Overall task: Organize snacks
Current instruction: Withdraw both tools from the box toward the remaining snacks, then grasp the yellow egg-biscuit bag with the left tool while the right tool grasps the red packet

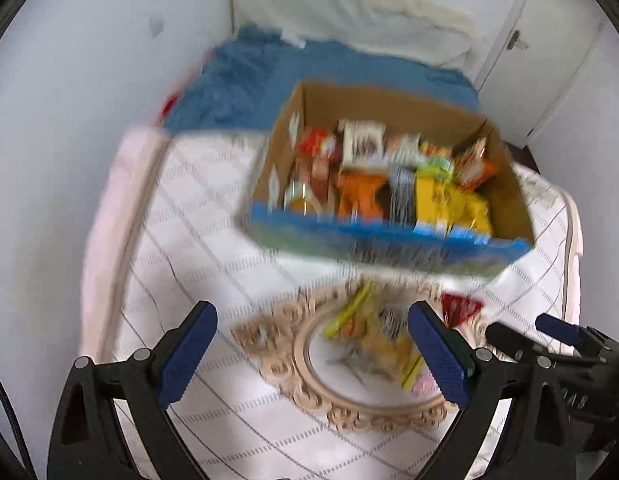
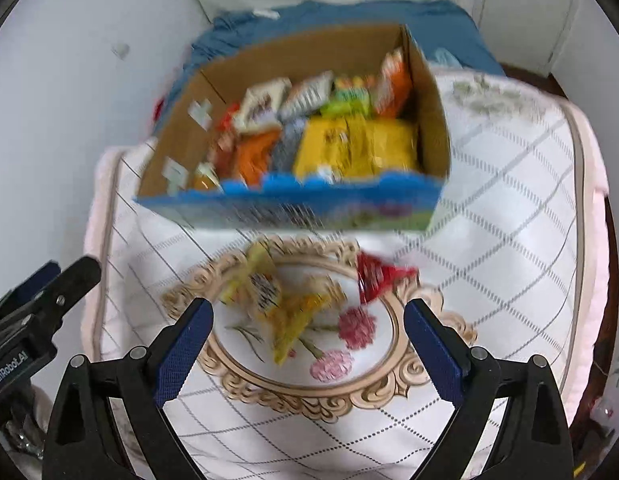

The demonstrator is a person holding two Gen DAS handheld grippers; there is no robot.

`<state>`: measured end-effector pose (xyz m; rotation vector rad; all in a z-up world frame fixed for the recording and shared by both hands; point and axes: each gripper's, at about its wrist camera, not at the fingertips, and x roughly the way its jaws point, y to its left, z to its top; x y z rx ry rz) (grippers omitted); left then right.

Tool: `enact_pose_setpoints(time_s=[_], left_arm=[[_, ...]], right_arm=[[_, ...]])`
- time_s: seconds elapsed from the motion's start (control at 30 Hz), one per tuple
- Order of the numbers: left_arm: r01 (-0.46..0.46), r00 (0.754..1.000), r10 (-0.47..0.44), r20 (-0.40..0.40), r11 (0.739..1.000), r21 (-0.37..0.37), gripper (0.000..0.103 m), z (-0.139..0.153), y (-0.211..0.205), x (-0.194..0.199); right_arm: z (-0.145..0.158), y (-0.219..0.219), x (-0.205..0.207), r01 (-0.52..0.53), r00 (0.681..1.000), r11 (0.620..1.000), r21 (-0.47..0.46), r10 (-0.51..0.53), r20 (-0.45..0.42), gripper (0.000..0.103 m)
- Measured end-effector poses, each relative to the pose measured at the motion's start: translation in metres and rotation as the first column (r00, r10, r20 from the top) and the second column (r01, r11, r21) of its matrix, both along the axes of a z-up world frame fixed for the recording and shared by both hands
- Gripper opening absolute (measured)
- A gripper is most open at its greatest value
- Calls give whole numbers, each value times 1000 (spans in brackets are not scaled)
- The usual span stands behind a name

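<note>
The left black two-finger gripper with blue textured pads (image 1: pixel 312 354) fills the bottom of its own view, jaws spread wide with nothing between them. The right black two-finger gripper with blue textured pads (image 2: pixel 308 350) stands likewise, jaws wide and empty. Each gripper appears at the other view's lower edge.

Brown cardboard box (image 2: pixel 429 120) with blue front, floral tray (image 2: pixel 349 360), white checked mattress (image 2: pixel 509 240).

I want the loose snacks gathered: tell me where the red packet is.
In the right wrist view the red packet lies on the far right rim of the ornate tray, just in front of the cardboard box, right of the yellow packets.
</note>
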<state>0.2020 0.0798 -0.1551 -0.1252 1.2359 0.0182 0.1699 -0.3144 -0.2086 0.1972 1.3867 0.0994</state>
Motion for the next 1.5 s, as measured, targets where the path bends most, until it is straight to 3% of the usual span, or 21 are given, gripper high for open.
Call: enact_pose_setpoints(time_s=[0.17,0.33,0.5,0.67,0.9,0.97,1.07,1.2,1.3,1.4,1.5], left_arm=[[-66,991,53,-122,993,-99,98,-51,-10,-1],[-61,985,41,-165,991,-115,98,-83,-54,20],[-40,976,19,-218,995,-92,98,-114,-88,47],[28,962,-26,-273,1000,5,98,-141,-93,44],[44,949,-24,-315,997,59,98,-146,-60,12],[32,948,-11,-317,998,62,98,-143,-51,6],[-47,946,50,-319,999,17,98,-136,-32,4],[-194,923,133,-360,971,-138,98,-133,-16,11],[-287,888,163,-430,927,-243,98,-142,-16,23],[-359,856,187,-481,886,-295,98,-154,-22,40],[-388,836,205,-509,877,-284,98,-163,-35,59]], right_arm=[[-37,-34,3,101,994,995,0,-101,-45,98],[-61,-66,2,182,981,983,-11,-183,-64,98],[-80,-83,1,234,969,972,5,-233,-77,97],[-99,-83,4,265,960,962,60,-257,-114,97],[-126,-75,19,302,949,947,112,-287,-130,96],[-132,-72,25,313,945,941,125,-297,-134,92],[-142,-67,31,327,941,936,132,-309,-139,77],[-144,-65,33,335,939,934,122,-321,-121,44],[-143,-70,27,335,940,932,136,-320,-120,42],[-141,-78,19,338,939,931,138,-323,-121,42],[-140,-83,10,339,938,930,142,-323,-124,42]])
